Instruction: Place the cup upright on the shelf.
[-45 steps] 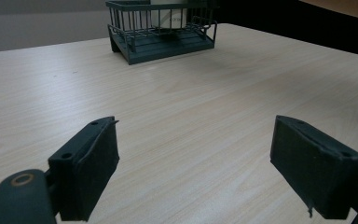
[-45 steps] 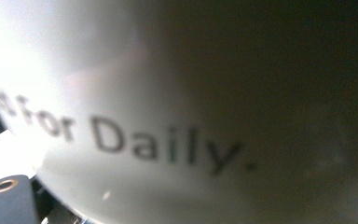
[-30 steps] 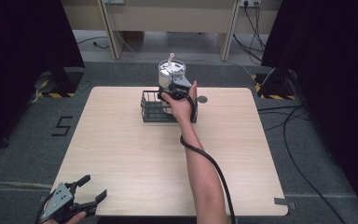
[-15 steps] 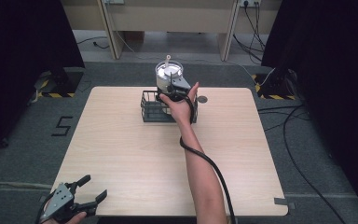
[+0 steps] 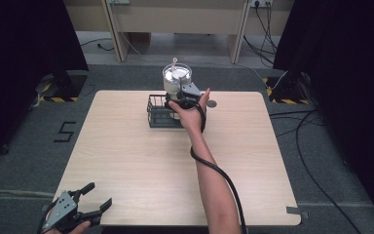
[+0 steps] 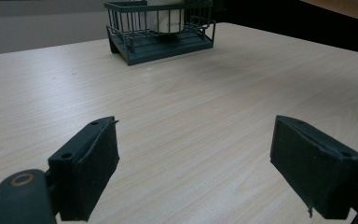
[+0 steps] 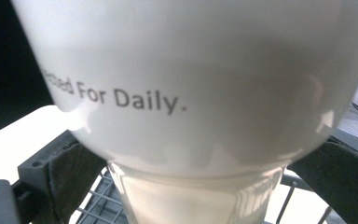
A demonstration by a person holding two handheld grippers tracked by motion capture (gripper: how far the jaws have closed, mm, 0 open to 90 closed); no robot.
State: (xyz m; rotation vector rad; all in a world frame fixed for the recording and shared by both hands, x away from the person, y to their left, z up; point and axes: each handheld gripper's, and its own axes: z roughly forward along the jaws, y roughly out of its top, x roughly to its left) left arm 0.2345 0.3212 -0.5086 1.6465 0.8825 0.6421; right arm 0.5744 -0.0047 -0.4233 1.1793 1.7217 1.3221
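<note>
A white bowl (image 5: 177, 77) printed "For Daily." (image 7: 186, 70) hangs over the far side of a dark wire basket (image 5: 158, 116). My right gripper (image 5: 182, 93) is shut on it, one jaw at each side of its lower part (image 7: 205, 177). Something thin sticks up from the bowl's top. Under the bowl is a paler white cup (image 7: 191, 200), which stands inside the basket (image 6: 168, 44). My left gripper (image 5: 99, 196) is open off the table's near left corner, with nothing between its jaws (image 6: 196, 154).
The light wooden table (image 5: 126, 156) has a small round grommet (image 5: 211, 103) to the right of the basket. Cables (image 5: 316, 141) run over the grey floor at the right. Desk legs (image 5: 114, 29) stand beyond the far edge.
The right gripper and the bowl have drifted slightly left and down. The left gripper has not moved.
</note>
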